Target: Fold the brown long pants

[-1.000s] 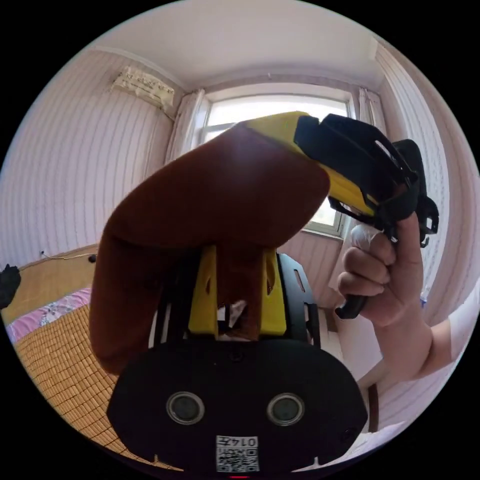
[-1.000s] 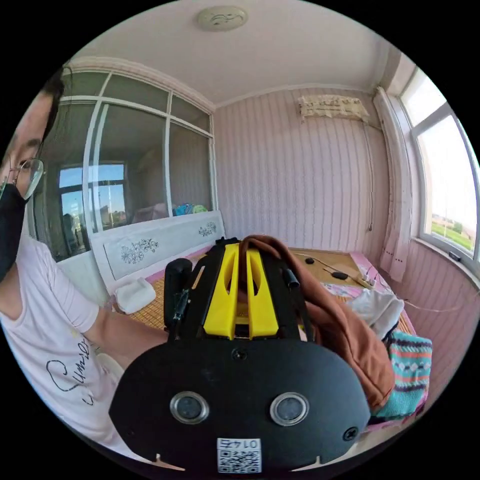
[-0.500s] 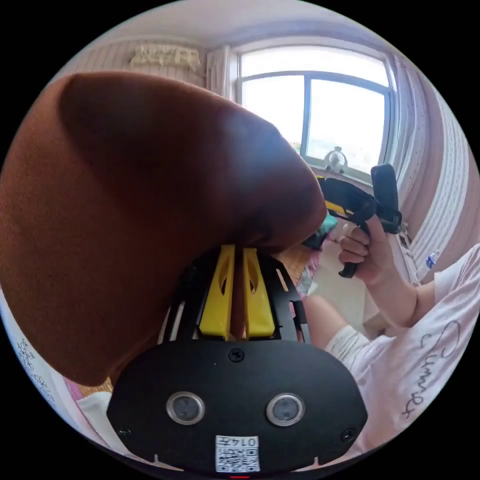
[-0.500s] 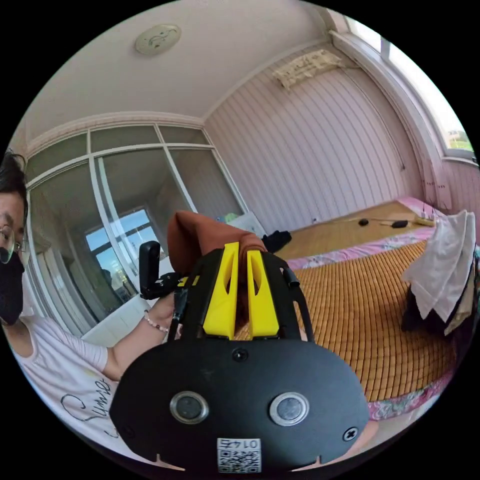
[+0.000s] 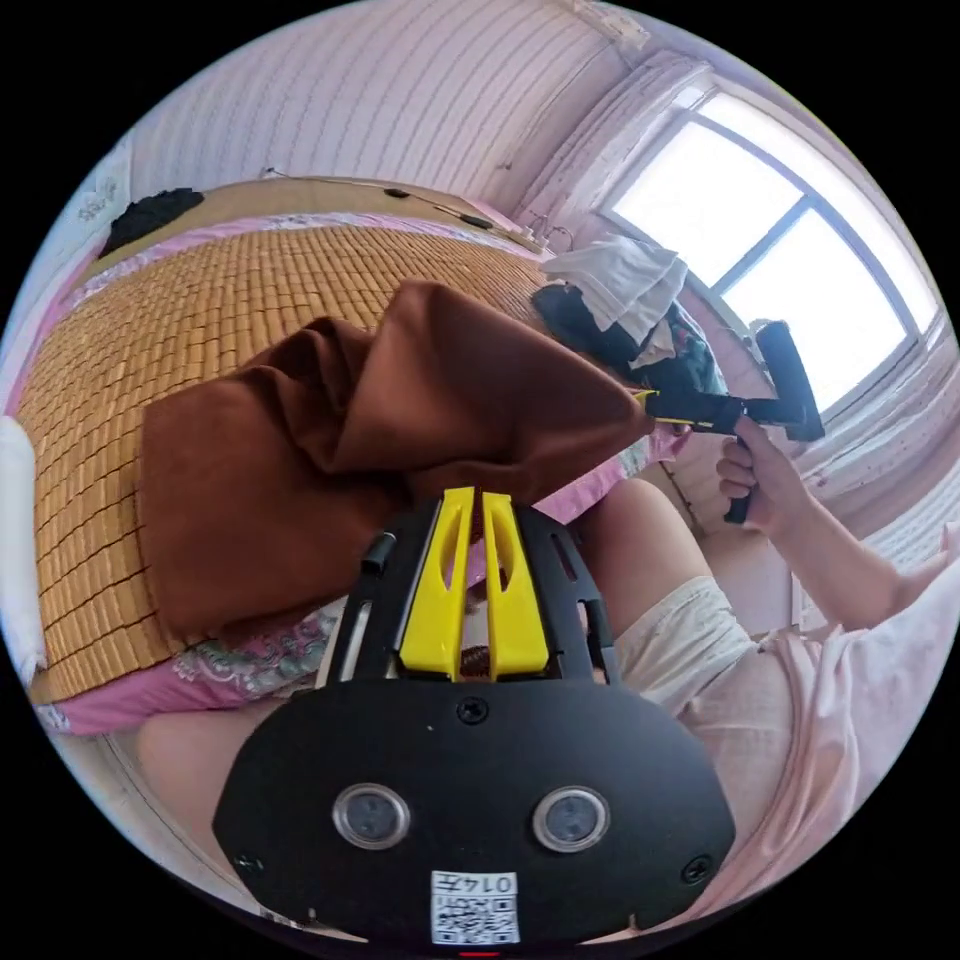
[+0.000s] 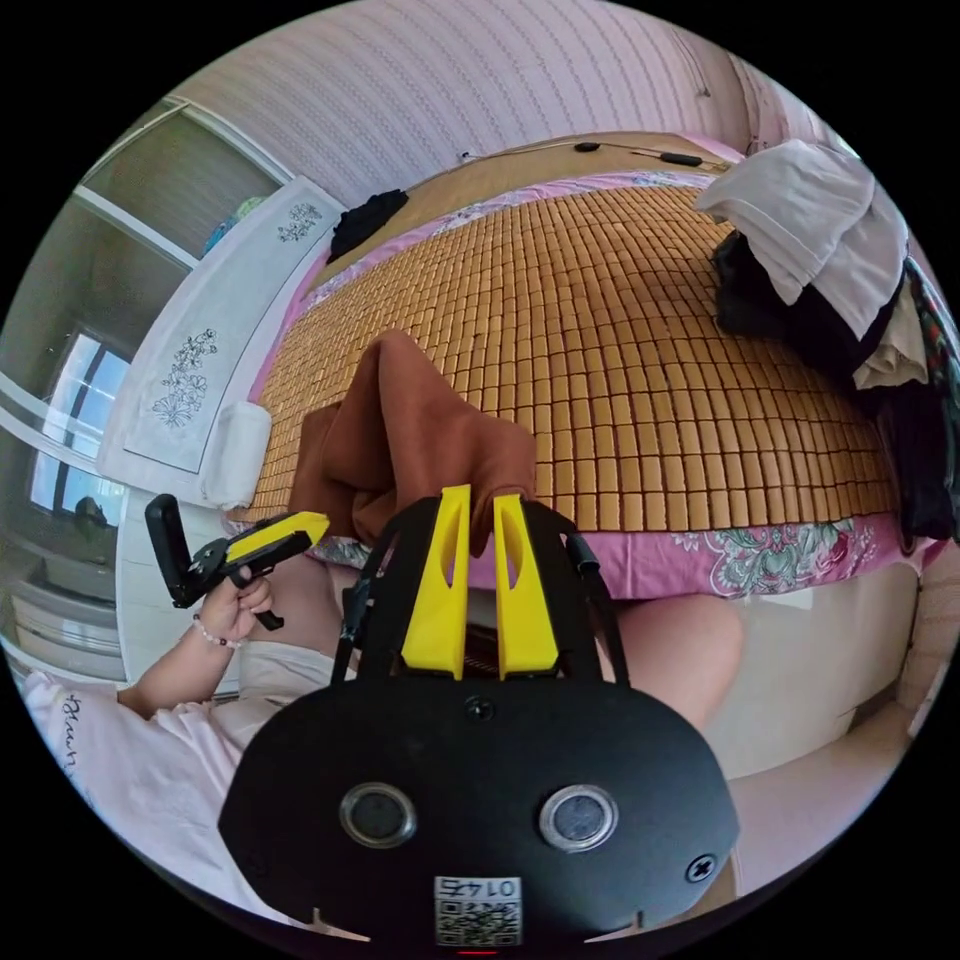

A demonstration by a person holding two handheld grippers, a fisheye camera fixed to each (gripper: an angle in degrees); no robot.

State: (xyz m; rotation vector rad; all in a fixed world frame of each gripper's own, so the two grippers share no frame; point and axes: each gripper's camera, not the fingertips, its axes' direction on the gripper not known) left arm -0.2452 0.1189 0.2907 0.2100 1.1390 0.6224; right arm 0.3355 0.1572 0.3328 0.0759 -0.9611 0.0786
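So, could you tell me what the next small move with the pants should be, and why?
Probably lower both grippers toward the bamboo mat and draw them apart. The left gripper and the right gripper each pinch an end of the brown pants, which hang bunched over the bed's edge, only partly resting on the mat.

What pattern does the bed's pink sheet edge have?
A floral print on the pink sheet edge, best seen in the right gripper view.

Pink vertically striped walls (image 5: 330, 90). Bright window (image 5: 770, 230) with pale curtain (image 5: 600, 150) alongside. Bed covered by woven bamboo mat (image 6: 620, 330) over pink floral sheet (image 6: 760, 560). White carved headboard (image 6: 200, 360). Heap of clothes (image 6: 830, 250) on mat's far side.
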